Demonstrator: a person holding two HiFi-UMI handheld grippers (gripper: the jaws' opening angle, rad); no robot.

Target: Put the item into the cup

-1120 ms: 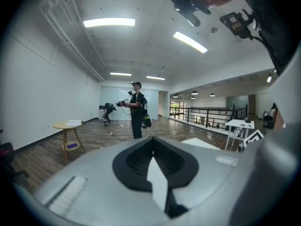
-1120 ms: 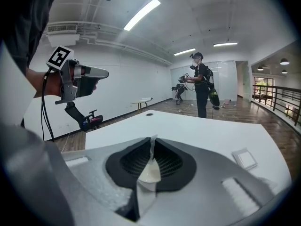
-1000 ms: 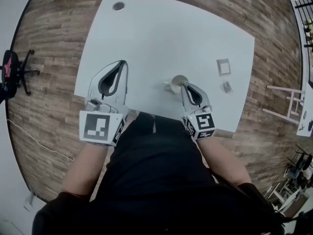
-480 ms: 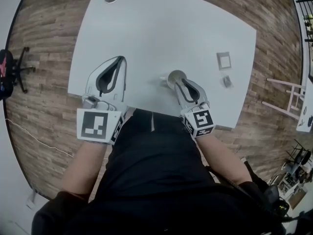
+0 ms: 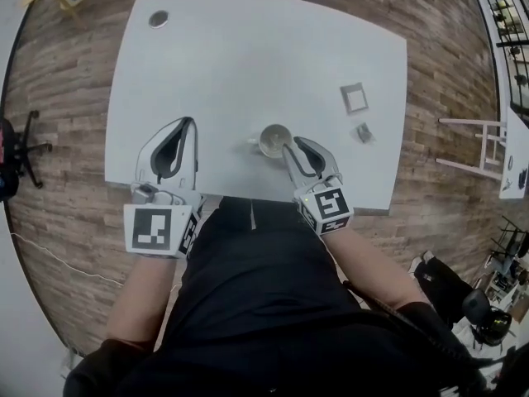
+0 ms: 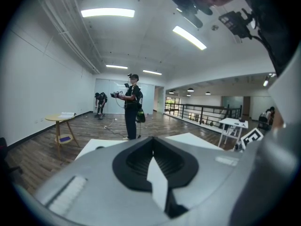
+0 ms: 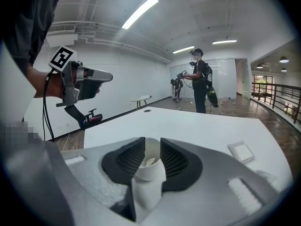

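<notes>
A white cup [image 5: 272, 140] stands near the table's front edge. In the right gripper view the cup [image 7: 150, 173] shows through the gap between the jaws, with a small pale item [image 7: 149, 162] lying inside it. My right gripper [image 5: 295, 145] [image 7: 152, 139] sits just right of the cup's rim. Its jaws have just been opening and now stand apart with nothing pressed between the pads. My left gripper [image 5: 188, 122] [image 6: 153, 138] hovers over the table's left front part, tips together and holding nothing.
A square white-and-grey piece [image 5: 354, 98] [image 7: 241, 150] and a small crumpled scrap [image 5: 362, 132] lie right of the cup. A round grommet [image 5: 158, 19] marks the table's [image 5: 248, 48] far left corner. Beyond the table stand a white stool [image 5: 463, 143], an office chair [image 5: 16, 151] and people [image 7: 200, 79].
The right gripper's jaws have spread apart at the cup, where they were together a second ago. Both hands stay put; the whole scene has shifted in the head view.
</notes>
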